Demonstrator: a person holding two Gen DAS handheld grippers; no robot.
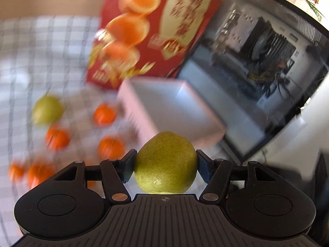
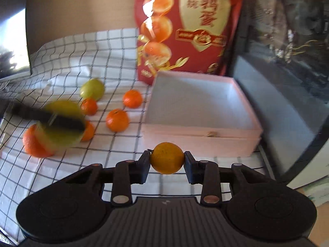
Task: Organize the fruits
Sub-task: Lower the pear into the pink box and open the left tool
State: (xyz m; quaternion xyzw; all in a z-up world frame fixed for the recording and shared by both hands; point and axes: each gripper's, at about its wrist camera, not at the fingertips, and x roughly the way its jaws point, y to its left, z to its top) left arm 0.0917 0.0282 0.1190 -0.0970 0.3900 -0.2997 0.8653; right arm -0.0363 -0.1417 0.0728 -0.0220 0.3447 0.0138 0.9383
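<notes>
- The fingers [image 1: 129,165] of the left gripper [image 1: 165,164] are clamped on a yellow-green speckled pear [image 1: 165,162], one dark pad on each flank, and the fruit is held clear of the cloth.
- The fingers [image 2: 144,169] of the right gripper [image 2: 167,158] are closed on a small round orange mandarin [image 2: 167,158], gripped at its two sides above the cloth, just in front of the box.
- An open, shallow, pale pink square cardboard box [image 2: 197,135] stands on the white cloth with thin black checks [image 2: 102,61] that covers the bench; its white inside shows nothing in it, and a small gold clasp sits on its front wall.
- Behind the box stands a tall red glossy bag [image 2: 185,26] printed with pictures of halved orange-yolked eggs and a cream panel of large Chinese characters; in the right wrist view a red and gold oval seal lies under the panel, its small print too blurred to read.
- Loose fruit lies on the cloth to the left of the box: a second green pear [image 2: 92,88] and several orange mandarins [image 2: 117,120], one of them [image 2: 132,98] nearest the bag.
- In the right wrist view the left gripper and its pear appear as a smeared dark bar over a yellow-green blur at the left.
- A dark glass-fronted appliance [image 1: 257,68] stands to the right of the box.
</notes>
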